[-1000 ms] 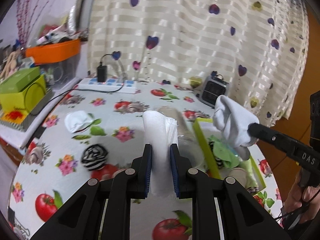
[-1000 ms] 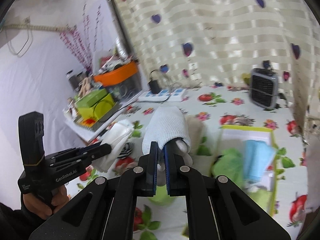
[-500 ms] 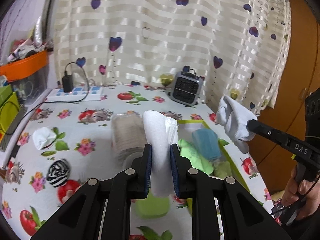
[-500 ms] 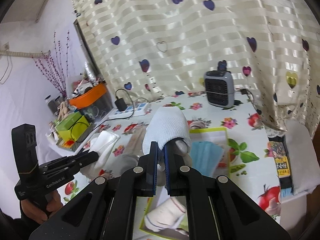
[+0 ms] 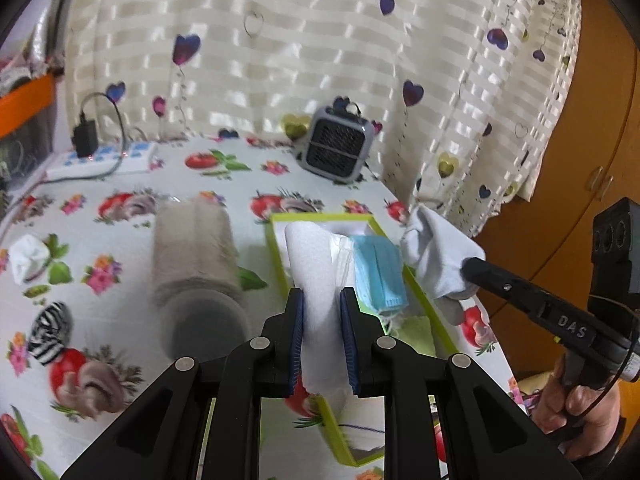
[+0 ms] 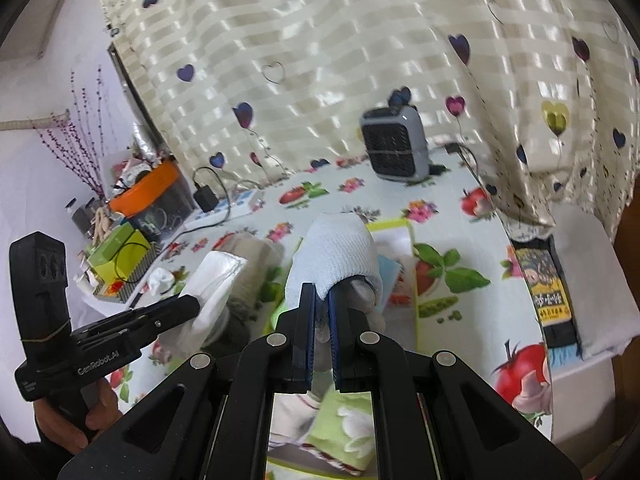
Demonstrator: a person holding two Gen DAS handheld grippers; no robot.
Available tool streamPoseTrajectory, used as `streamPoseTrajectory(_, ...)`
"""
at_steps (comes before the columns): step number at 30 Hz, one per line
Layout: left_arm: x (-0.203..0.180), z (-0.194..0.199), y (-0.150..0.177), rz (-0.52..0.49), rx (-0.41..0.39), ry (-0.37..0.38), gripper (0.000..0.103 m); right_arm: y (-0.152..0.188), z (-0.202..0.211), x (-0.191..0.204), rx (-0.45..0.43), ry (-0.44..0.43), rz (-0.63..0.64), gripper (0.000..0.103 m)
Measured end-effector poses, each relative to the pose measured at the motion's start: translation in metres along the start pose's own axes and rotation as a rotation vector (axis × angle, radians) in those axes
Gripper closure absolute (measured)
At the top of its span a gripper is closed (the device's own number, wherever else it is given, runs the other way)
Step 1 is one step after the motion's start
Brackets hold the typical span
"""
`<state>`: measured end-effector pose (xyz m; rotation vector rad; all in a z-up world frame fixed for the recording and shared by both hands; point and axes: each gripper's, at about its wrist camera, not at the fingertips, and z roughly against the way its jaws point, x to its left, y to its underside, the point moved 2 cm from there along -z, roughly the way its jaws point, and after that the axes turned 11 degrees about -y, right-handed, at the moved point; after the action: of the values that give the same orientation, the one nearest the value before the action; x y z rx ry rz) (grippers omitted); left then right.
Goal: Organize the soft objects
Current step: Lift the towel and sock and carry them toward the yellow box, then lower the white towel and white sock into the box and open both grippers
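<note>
My left gripper [image 5: 322, 300] is shut on a white soft pack [image 5: 316, 264] and holds it over the near end of the green-rimmed tray [image 5: 276, 248]. A blue face mask [image 5: 378, 276] lies in that tray. To the right, my right gripper [image 5: 470, 268] is shut on a white sock [image 5: 434, 252] beside the tray's right rim. The right wrist view shows the right gripper [image 6: 322, 312] pinching the white sock [image 6: 336, 256] above the tray [image 6: 412, 264]. At its left, the left gripper [image 6: 192, 304] carries the white pack [image 6: 216, 280].
A rolled beige towel [image 5: 192, 248] lies left of the tray. A crumpled white sock [image 5: 28, 258] and a zebra-striped sock [image 5: 50, 332] sit at the table's left. A small grey heater [image 5: 338, 148] and a power strip [image 5: 104, 160] stand by the curtain. The table's edge runs right of the tray.
Both grippers have swung right across the table with their loads still held. The green tray now lies under and ahead of them, and the beige towel has slid to the left.
</note>
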<state>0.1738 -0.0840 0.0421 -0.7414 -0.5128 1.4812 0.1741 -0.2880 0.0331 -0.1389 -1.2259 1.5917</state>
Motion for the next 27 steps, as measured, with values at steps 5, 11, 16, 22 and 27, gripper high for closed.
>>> streamPoseTrajectory(5, -0.013, -0.017, 0.006, -0.013, 0.038, 0.024, 0.086, 0.004, -0.017, -0.019, 0.034, 0.022, -0.035, 0.096)
streamPoseTrajectory(11, -0.021, -0.038, 0.013, -0.026, 0.088, 0.035, 0.086, 0.011, -0.037, -0.036, 0.078, 0.033, -0.072, 0.096)
streamPoseTrajectory(16, -0.025, -0.05, 0.018, -0.032, 0.12, 0.043, 0.086, 0.005, -0.045, -0.043, 0.076, 0.027, -0.081, 0.096)
streamPoseTrajectory(22, -0.028, -0.06, 0.02, -0.04, 0.139, 0.045, 0.085, 0.01, -0.06, -0.056, 0.131, 0.078, -0.119, 0.091)
streamPoseTrajectory(27, -0.027, -0.065, 0.022, -0.033, 0.158, 0.058, 0.079, 0.018, -0.045, -0.05, 0.124, 0.134, -0.074, 0.068)
